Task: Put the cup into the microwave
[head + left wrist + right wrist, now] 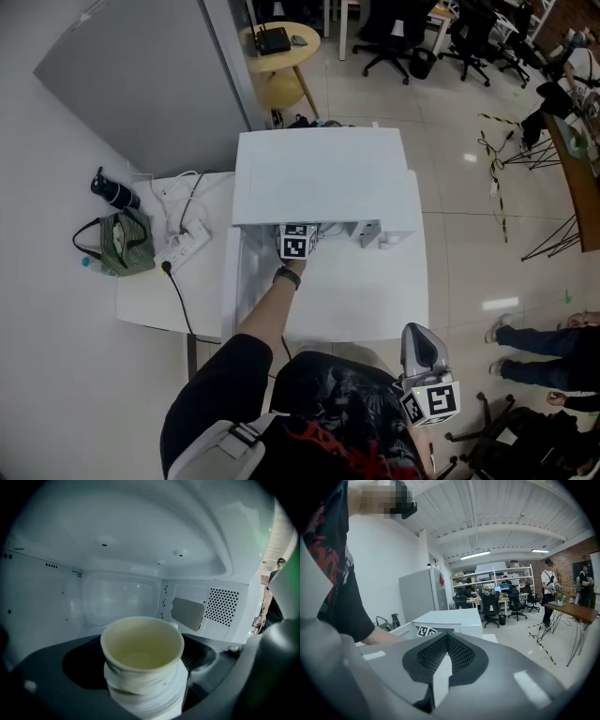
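While the cup (142, 658) sits pinched between the left gripper's (297, 242) jaws, it is well inside the microwave (319, 173), near the cavity's middle. The right gripper (422, 352) hangs closed and empty, well back from the microwave. I can't see the cavity floor under the cup, so letting go too high could tip it.

A white desk (150, 305) carries a white microwave (319, 173) at its far side. Left of the microwave lies a power strip (185, 246) with a black cable (178, 300) running off the near edge.
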{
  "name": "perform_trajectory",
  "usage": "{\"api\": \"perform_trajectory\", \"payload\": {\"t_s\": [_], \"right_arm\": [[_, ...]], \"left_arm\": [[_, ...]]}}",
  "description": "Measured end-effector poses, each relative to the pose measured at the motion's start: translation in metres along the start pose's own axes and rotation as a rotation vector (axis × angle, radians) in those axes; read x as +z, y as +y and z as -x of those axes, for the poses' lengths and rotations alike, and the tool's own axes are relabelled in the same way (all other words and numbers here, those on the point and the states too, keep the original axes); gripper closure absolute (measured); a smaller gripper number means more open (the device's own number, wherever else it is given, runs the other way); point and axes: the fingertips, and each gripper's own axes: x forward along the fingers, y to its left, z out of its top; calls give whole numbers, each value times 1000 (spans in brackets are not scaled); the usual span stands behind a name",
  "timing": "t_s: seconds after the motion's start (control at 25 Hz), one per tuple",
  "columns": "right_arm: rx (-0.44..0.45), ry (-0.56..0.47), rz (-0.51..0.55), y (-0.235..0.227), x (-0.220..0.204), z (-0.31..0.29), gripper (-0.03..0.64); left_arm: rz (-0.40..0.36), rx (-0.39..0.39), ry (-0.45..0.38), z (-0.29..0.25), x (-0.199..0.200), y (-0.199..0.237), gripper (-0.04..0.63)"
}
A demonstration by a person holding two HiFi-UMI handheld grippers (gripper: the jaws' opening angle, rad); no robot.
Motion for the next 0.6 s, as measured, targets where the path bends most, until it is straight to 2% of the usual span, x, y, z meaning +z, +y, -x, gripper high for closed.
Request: {"api": "perform_trajectory", "payload": {"t_s": [0.2,0.36,0.48,0.6], "right_arm": [[16,-8,3,4,1,0,615],[56,-13,3,8,-1,-2,615],[101,-15,4,9,-2,-5,615],[161,-18,7,11,-2,-9,615]], "left_arm": [[2,1,4,18,-3,-5,149],[73,-13,29,55,-26,-18,150],[124,-74,26,97,-36,-49,150],[111,-142,3,144,-35,-90,151]]}}
